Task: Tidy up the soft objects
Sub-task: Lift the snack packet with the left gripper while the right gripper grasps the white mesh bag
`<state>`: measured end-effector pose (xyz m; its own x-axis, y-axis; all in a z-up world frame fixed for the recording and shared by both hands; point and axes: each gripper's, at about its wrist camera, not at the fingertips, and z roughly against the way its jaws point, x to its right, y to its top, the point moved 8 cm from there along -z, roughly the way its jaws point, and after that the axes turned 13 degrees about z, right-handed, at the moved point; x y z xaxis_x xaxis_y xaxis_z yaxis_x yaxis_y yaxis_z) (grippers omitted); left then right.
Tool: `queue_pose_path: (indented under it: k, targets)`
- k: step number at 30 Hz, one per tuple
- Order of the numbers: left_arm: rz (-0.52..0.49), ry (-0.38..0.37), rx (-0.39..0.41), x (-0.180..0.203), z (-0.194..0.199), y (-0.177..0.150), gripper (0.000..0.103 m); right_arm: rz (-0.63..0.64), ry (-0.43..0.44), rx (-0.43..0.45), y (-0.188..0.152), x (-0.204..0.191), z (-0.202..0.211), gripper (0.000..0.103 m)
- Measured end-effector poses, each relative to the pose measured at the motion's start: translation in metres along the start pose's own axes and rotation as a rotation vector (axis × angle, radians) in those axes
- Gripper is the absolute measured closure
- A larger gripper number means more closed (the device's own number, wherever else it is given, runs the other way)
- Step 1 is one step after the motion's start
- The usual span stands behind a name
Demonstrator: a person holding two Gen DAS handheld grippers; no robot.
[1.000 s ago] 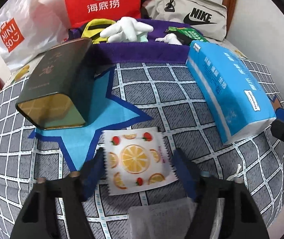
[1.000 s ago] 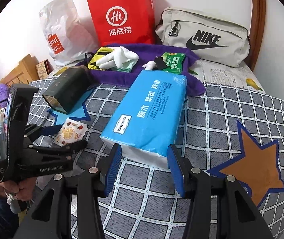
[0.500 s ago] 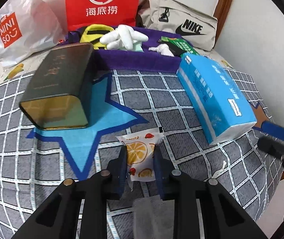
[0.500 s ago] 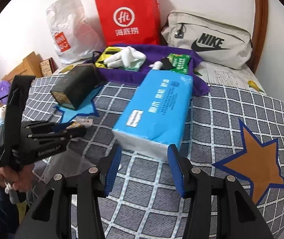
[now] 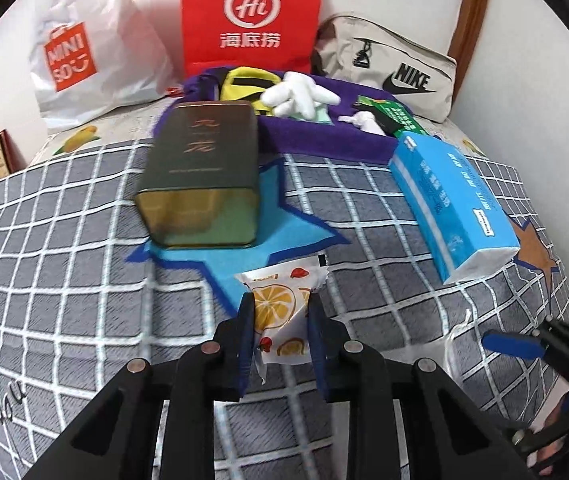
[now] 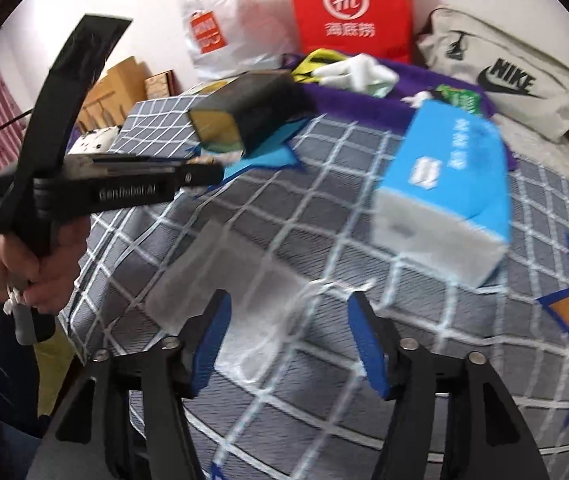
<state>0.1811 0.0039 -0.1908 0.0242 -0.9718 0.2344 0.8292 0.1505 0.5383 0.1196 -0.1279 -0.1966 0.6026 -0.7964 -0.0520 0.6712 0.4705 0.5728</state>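
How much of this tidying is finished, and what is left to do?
Done: gloves and a green packet already lie on the purple cloth. In hand: the left gripper pinches the fruit-print packet. Left: the blue tissue pack lies on the bedspread; the right gripper, jaws opening, holds nothing.

A small white packet (image 5: pixel 280 316) printed with orange slices and strawberries is pinched at both sides between two blue pads, its top edge raised and crumpled above the checked bedcover. A blue tissue pack (image 5: pixel 452 204) with white ends is laid flat on the cover to the right, well apart from the packet. A white soft toy (image 5: pixel 300 94) is laid on purple cloth at the back
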Motion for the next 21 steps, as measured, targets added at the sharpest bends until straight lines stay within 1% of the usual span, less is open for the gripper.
queue_pose_path:
  k: [6, 8, 14, 16, 18, 21]
  targets:
    - [0.025, -0.017, 0.015, -0.018, 0.012, -0.004, 0.079, -0.102, 0.033, -0.04, -0.006, -0.013, -0.018, 0.024]
    - [0.034, -0.026, 0.017, -0.023, 0.014, -0.006, 0.079, -0.115, 0.008, -0.038, -0.003, -0.017, -0.021, 0.022]
    - [0.054, -0.047, 0.018, -0.035, 0.015, -0.007, 0.079, -0.127, -0.019, -0.062, 0.009, -0.036, -0.032, 0.02]
    - [0.06, -0.052, 0.017, -0.038, 0.015, -0.007, 0.079, -0.133, -0.035, -0.07, 0.012, -0.04, -0.036, 0.016]
    - [0.069, -0.057, 0.017, -0.042, 0.014, -0.007, 0.079, -0.126, -0.048, -0.079, 0.014, -0.043, -0.042, 0.006]
    - [0.09, -0.058, 0.012, -0.049, 0.012, -0.008, 0.079, -0.073, -0.125, -0.091, 0.016, -0.05, -0.052, 0.002]
